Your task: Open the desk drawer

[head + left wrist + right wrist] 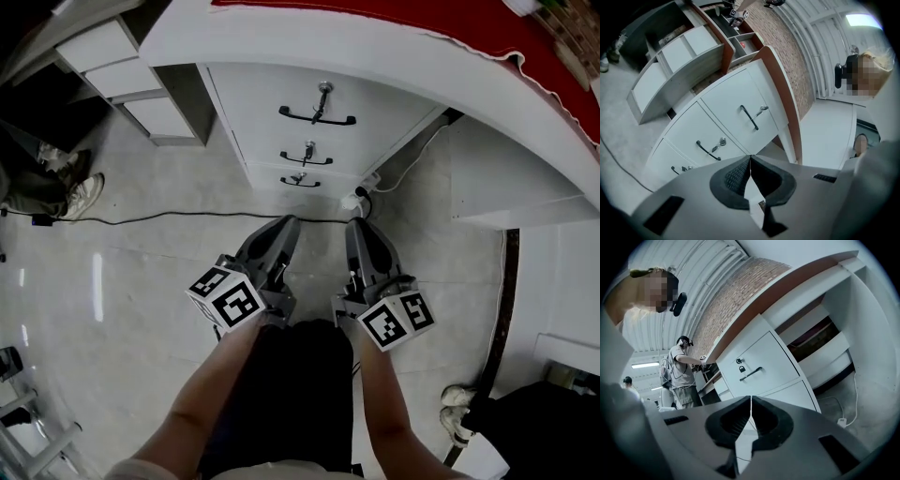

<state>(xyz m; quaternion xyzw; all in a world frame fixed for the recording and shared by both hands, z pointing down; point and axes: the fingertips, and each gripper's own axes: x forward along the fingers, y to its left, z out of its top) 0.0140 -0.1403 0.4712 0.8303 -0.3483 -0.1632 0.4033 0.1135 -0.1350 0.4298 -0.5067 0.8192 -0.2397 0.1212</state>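
Observation:
A white desk drawer unit [272, 108] stands under a red-topped desk. It has three drawers, each with a black handle and a key lock: top handle [317, 118], middle handle [306, 159], bottom handle [300, 181]. My left gripper [288, 225] and right gripper [356, 225] hang side by side above the floor in front of the unit, apart from it, and both are shut with nothing between the jaws. The left gripper view looks over the left gripper [750, 158] at the top handle [750, 117] and middle handle [708, 151]. Past the right gripper [750, 398], the right gripper view shows the top handle [751, 373].
A power strip [353, 200] with a black cable [169, 217] lies on the tiled floor just before the unit. Another white drawer cabinet [122, 70] stands at the far left. The desk's white side panel [525, 183] is on the right. A person [682, 371] stands in the background.

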